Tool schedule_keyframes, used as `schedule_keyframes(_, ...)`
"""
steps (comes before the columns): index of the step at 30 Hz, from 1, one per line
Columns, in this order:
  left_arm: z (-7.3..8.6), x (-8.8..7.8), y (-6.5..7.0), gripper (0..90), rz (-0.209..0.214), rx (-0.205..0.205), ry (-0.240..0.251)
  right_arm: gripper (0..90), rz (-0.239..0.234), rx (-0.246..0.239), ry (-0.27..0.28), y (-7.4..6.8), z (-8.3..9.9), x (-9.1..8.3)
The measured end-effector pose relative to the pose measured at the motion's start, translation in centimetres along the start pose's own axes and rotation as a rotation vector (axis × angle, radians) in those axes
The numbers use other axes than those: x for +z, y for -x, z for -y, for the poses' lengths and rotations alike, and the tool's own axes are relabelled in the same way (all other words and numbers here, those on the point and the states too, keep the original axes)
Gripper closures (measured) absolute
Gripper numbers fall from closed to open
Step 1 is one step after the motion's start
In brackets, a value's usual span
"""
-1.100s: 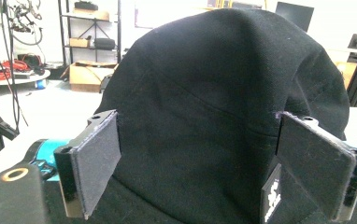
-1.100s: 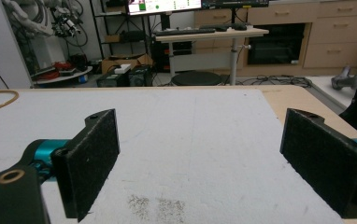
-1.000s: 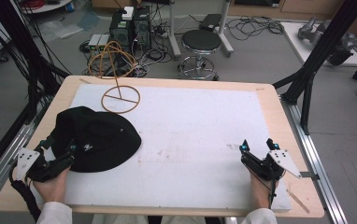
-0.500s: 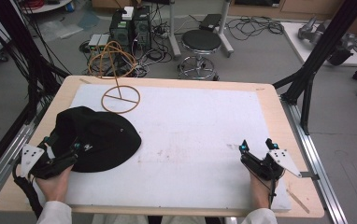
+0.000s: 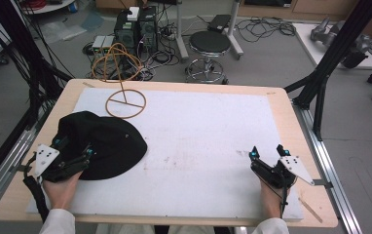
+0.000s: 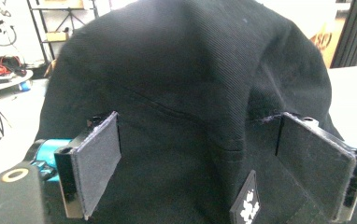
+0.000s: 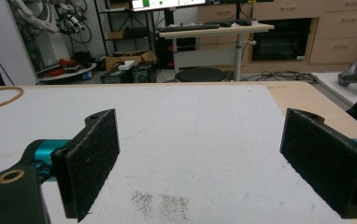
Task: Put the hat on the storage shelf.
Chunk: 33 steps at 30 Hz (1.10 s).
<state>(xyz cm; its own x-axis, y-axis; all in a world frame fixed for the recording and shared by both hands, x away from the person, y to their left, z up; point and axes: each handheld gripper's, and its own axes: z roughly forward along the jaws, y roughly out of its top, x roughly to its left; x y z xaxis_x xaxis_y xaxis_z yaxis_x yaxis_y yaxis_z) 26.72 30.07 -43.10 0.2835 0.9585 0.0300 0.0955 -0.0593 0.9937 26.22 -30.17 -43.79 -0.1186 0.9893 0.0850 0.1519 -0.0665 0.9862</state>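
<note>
left fingers: we see the left gripper [image 5: 84,155] spread wide, one pad [image 6: 96,161] each side of the black cap [image 5: 103,144], fabric between them; pads not pressed in, nothing clenched.
right fingers: right gripper [image 5: 267,152] spread wide, nothing between the pads [image 7: 94,154], just bare mat.
cap position: near-left part of the white mat [image 5: 198,141], crown bulging up, left gripper at its near edge.
cap detail: left gripper view gives us a seam across the crown and a small black-and-white tag [image 6: 247,204] low at the rim; high view resolves neither.
hidden: cap blocks most of the left gripper view; we can't tell whether the pads touch fabric. Cap's near rim sits under the left gripper in the high view.
cut off: both hands [image 5: 61,187] leave the bottom edge of the high view.
surface: white mat on a light wooden table [image 5: 291,105], faint grey smudges [image 7: 160,201] ahead of the right gripper.
on mat, far left: wooden ring stand [image 5: 125,103], well apart from the cap.
room: grey floor, round stool [image 5: 209,48], computer boxes and cables beyond the table; right gripper view adds a desk and wooden drawers at the back wall.
</note>
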Motion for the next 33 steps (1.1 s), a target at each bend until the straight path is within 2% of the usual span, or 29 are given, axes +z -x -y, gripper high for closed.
schedule_keyframes(2,0.0,0.4,0.3,14.5,0.016,0.004,-0.01,11.1,0.0,-0.001,-0.002,0.0,0.0,0.0)
schedule_keyframes(10,0.4,1.3,0.9,15.0,0.029,0.014,-0.034,11.1,0.005,-0.007,0.0,0.0,0.0,-0.1)
schedule_keyframes(18,0.6,1.5,0.3,20.2,0.026,-0.02,-0.032,11.1,0.01,-0.001,-0.003,0.2,0.0,-0.2)
schedule_keyframes(22,0.7,1.6,0.1,33.9,0.019,-0.025,-0.052,11.1,0.012,-0.008,-0.009,0.3,0.1,-0.3)
schedule_keyframes(23,0.7,1.6,0.1,33.9,0.03,-0.04,-0.059,11.1,0.012,-0.008,-0.009,0.3,0.1,-0.3)
schedule_keyframes(25,0.7,1.6,0.0,45.2,0.053,-0.086,-0.073,11.1,0.01,-0.01,-0.011,0.3,0.1,-0.3)
schedule_keyframes(26,0.7,1.6,0.0,49.6,0.053,-0.086,-0.073,11.1,0.01,-0.01,-0.011,0.3,0.1,-0.3)
schedule_keyframes(27,0.6,1.6,0.0,49.6,0.054,-0.103,-0.078,11.1,0.01,-0.009,-0.008,0.3,0.1,-0.2)
schedule_keyframes(28,0.6,1.7,0.1,60.1,0.063,-0.125,-0.083,11.1,0.01,-0.016,-0.015,0.2,0.1,-0.2)
schedule_keyframes(33,0.4,1.6,0.4,81.5,0.038,-0.118,-0.11,11.1,0.016,-0.014,-0.013,0.3,0.1,-0.2)
